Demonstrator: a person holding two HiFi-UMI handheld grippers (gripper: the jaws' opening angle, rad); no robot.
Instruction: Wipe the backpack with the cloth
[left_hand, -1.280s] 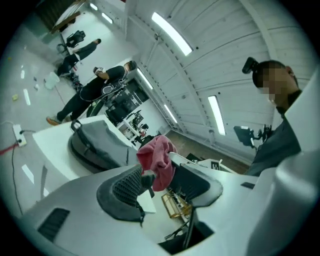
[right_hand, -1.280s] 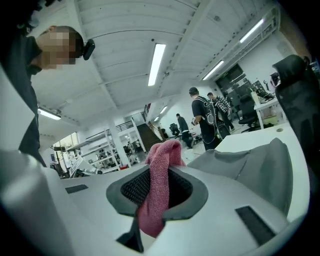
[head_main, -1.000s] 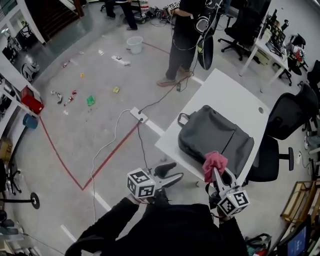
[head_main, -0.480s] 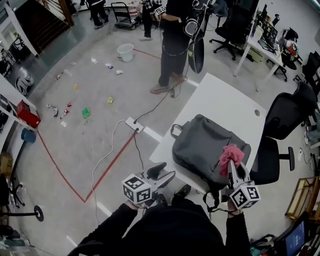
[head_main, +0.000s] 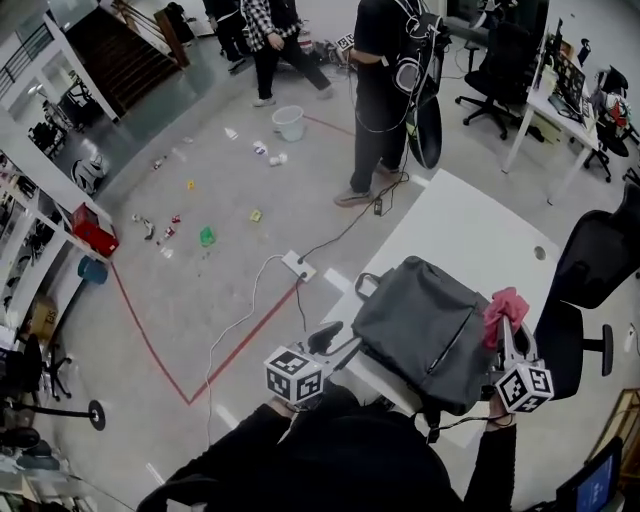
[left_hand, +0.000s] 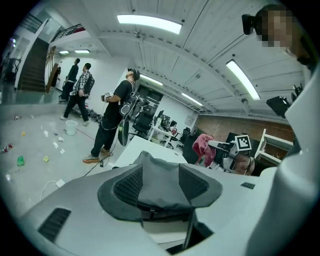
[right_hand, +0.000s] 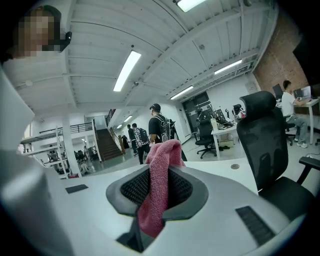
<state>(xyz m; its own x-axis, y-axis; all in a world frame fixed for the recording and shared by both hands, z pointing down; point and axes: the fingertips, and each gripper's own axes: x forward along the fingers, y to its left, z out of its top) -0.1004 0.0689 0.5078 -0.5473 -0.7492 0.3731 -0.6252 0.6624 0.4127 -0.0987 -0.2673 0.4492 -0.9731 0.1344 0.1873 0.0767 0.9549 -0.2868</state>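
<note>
So the right tongs (head_main: 506, 322) are clamped on the pink cloth (head_main: 505, 304), at the backpack (head_main: 430, 330)'s right edge. The left tongs (head_main: 345, 340) gape, just narrowed slightly, with the backpack's left edge in the gap. A white bucket (head_main: 289, 122) sits far past the backpack, contents unclear.

Head view: looking steeply down from the person's head, taking in the white table (head_main: 470, 225), the grey backpack (head_main: 430, 325) and a wide stretch of floor beyond.
Left gripper view: sitting low at the table's near edge, facing almost level, very near the backpack, which is filling the foreground.
Right gripper view: riding on the right gripper (head_main: 507, 325), facing level across the table, with the pink cloth (right_hand: 157, 195) hanging just before the lens.
Shared ground: all three are catching the table and the standing person in black (head_main: 385, 90); the left gripper view is also catching the right gripper and cloth.
</note>
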